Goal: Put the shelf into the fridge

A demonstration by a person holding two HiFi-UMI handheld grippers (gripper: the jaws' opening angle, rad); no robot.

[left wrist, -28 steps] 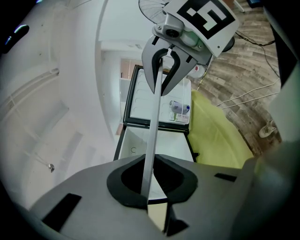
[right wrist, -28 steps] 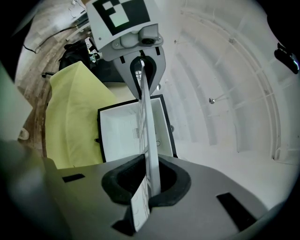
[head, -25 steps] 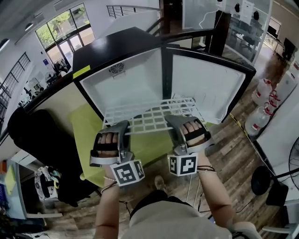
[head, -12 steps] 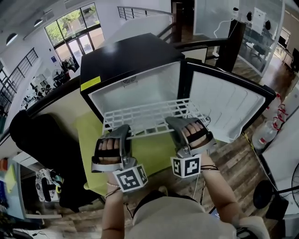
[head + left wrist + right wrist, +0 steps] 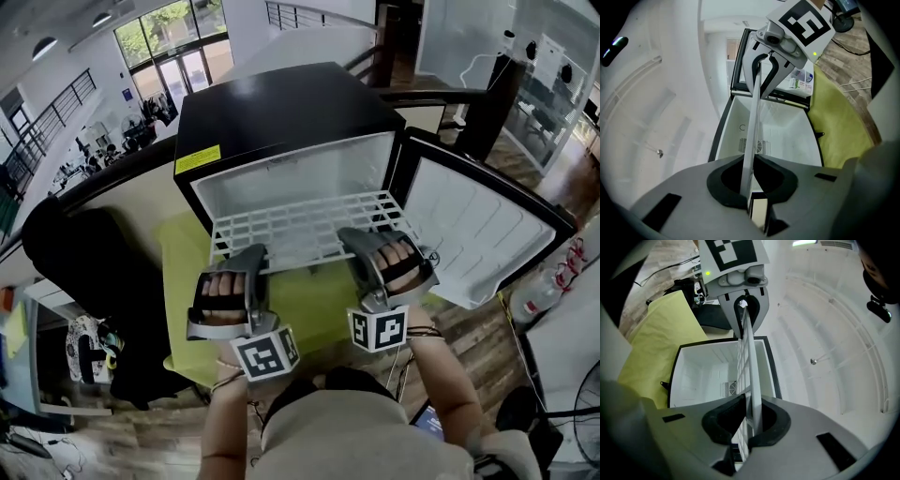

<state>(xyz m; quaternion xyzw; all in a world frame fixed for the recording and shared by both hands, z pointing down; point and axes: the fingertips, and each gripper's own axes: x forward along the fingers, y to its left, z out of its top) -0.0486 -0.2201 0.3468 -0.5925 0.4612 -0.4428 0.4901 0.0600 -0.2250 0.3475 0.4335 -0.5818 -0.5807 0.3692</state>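
At the mouth of the open fridge [image 5: 281,108], which stands on a yellow-green tabletop [image 5: 183,272], the white wire shelf [image 5: 300,230] lies roughly flat. Its far edge is at the opening or just within it; which of the two I cannot tell. Its long axis runs left to right across the cavity, and its near long edge faces the person.

The left tool [image 5: 251,258] is clamped on that near edge towards the left corner, and the right tool [image 5: 354,242] is clamped on it towards the right corner. Each gripper view shows the grid edge-on, pinched between narrow jaws, with the other tool at the shelf's far end. Both hands look about equally near the fridge, so the shelf sits square to the opening.

The shelf lies straight ahead of both tools, with the white cavity and its rear vent grille beyond it. The coming move is probably a level push forward by both hands together. The shelf looks almost as wide as the cavity, so side room is slight, and a skewed push could jam a corner against a wall. The door [image 5: 478,244] stands swung out to the right, clear of the path. The tabletop's front edge is open below the tools.
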